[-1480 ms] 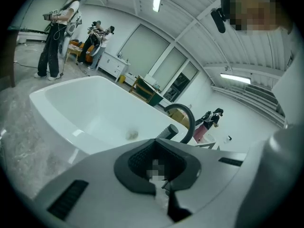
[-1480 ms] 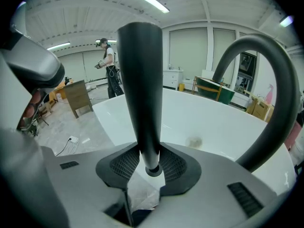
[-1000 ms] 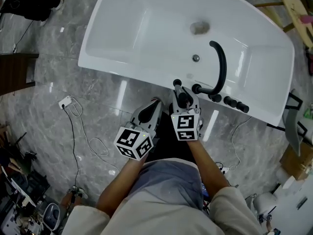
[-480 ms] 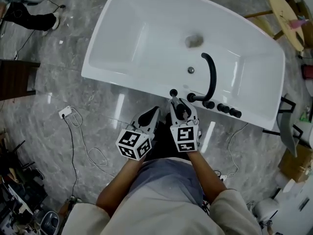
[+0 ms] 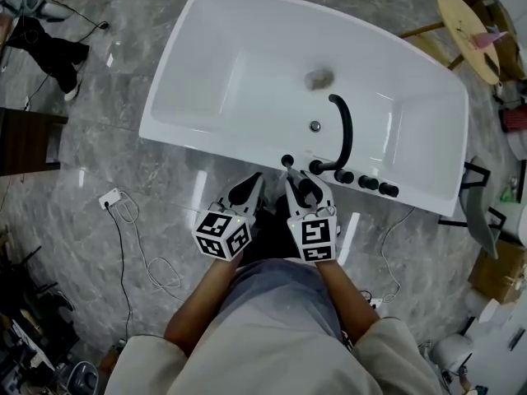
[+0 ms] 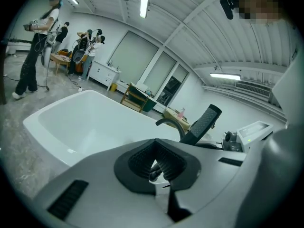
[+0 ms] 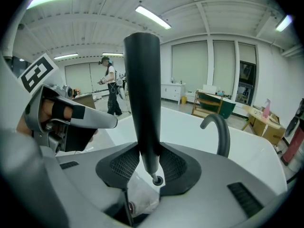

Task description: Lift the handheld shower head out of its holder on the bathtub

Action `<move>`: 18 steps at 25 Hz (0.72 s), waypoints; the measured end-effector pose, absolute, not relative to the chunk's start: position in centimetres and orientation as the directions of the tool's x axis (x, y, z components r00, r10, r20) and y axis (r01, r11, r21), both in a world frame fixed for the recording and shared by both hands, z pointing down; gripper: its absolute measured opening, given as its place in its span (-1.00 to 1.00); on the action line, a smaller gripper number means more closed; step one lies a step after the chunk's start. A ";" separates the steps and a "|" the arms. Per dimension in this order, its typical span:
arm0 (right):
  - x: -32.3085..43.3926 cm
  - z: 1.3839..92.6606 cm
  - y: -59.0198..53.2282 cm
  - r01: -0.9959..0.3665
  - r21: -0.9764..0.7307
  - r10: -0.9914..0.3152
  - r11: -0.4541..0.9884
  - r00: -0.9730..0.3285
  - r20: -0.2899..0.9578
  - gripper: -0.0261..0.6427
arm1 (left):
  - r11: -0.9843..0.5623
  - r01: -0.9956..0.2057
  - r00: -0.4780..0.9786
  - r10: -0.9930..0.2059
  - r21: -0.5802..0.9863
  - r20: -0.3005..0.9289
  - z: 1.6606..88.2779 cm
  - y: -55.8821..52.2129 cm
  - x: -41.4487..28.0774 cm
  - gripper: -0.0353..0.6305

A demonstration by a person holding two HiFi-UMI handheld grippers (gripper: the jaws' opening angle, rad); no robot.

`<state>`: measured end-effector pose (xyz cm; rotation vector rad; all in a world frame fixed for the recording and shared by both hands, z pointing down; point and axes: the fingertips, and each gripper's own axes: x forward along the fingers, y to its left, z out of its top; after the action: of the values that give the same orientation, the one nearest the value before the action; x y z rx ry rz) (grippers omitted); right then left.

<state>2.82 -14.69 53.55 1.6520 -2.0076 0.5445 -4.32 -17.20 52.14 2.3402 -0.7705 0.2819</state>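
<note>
A white bathtub (image 5: pixel 247 72) fills the upper half of the head view, set at a slant on a grey marble floor (image 5: pixel 123 163). A person (image 5: pixel 272 327) stands at the tub's near long side with both arms out toward its rim.

The left hand-held gripper (image 5: pixel 245 189) sits just short of the rim with its jaws together and nothing between them. The left gripper view shows only a thin slit between the pads (image 6: pixel 140 160). The right hand-held gripper (image 5: pixel 303 181) is just beside it, nearer the tap end, clamped on the shower head (image 7: pixel 145 94).

A black curved faucet (image 5: pixel 344 134) arches from the rim over the basin. Three black knobs (image 5: pixel 366 183) line the rim past its base. A small black round fitting (image 5: pixel 287 160) sits on the rim just ahead of the right jaws.

In the head view the shower head is only a dark lump between the right jaws at the tub's near edge. The right gripper view shows its handle upright. The pads squeeze the lower part, the ringed lower end is bare below them, and tub and faucet are behind. Only the left gripper view shows its flat textured face, tilted, beside the faucet above the rim.

The gripper views show people (image 6: pixel 33 51) standing beyond the tub's far side. The head view catches only dark-trousered legs off the tub's far left corner. Only the head view shows a power strip (image 5: pixel 111 196) with white cable on the floor off the tub's near left corner.
</note>
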 end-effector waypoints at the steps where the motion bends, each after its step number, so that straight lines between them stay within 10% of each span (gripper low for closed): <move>1: 2.8 53.2 -14.7 -0.981 -0.003 -0.793 0.193 -0.157 0.589 -0.51 | -0.616 -0.593 0.805 -0.456 0.518 0.380 51.9 -17.2 -4.3 -0.88; 18: 2.5 43.6 -14.3 -0.978 0.021 -0.856 0.209 -0.172 0.488 -0.51 | -0.665 -0.535 0.844 -0.452 0.520 0.290 46.6 -18.4 -2.6 -0.88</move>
<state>2.52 -14.31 43.57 1.7047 -2.0958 0.4207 -2.62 -18.39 46.56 2.4082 -0.7179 0.1803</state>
